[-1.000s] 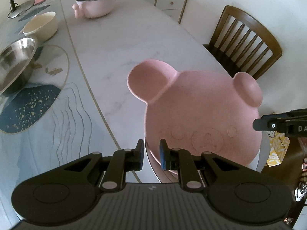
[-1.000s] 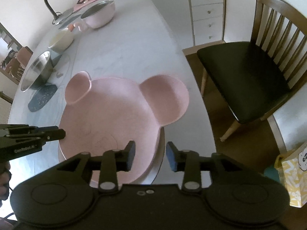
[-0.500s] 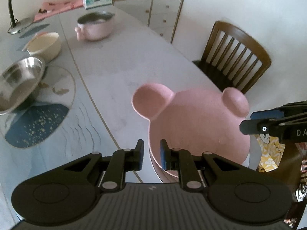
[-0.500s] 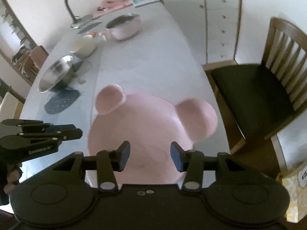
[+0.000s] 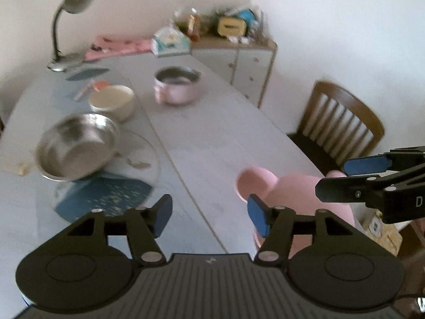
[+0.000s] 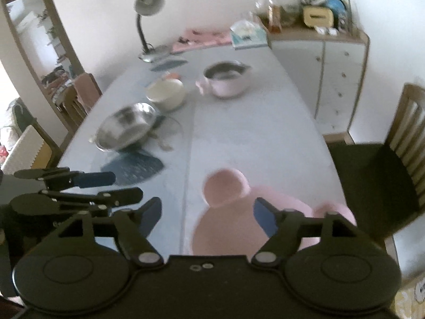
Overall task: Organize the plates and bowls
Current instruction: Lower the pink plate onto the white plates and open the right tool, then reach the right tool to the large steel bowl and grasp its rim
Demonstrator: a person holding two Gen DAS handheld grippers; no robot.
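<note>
Pink and bear-shaped, the plate (image 5: 300, 188) lies flat at the near end of the table (image 5: 207, 133), just ahead of our two grippers and to the right of our left gripper (image 5: 209, 212). From the right wrist view the plate (image 6: 231, 220) sits under the gap of our right gripper (image 6: 207, 214), one round ear pointing away from us and the other partly hidden behind the right finger (image 6: 265, 218).

Our left gripper's jaws are opening and stand well apart; nothing lies between the blue pads, and bare tabletop shows in the gap. Our right gripper's jaws are opening too, spread wide above the plate, with neither pad touching it. Each gripper shows in the other's view: the right gripper (image 5: 332, 180) reaches in from the right edge over the plate, and the left gripper (image 6: 124, 186) comes in from the left.

Farther ahead and left of us stands a steel bowl (image 5: 77, 146), beyond it and just beside it a cream bowl (image 5: 111, 102), and to the right of that, well apart, a pink pot (image 5: 176, 86) with a metal inside. A blue mat (image 5: 106, 196) lies between the steel bowl and our left gripper. At the far end stands a lamp (image 5: 69, 24), and off our right side a wooden chair (image 5: 342, 125). Both views are blurred.
</note>
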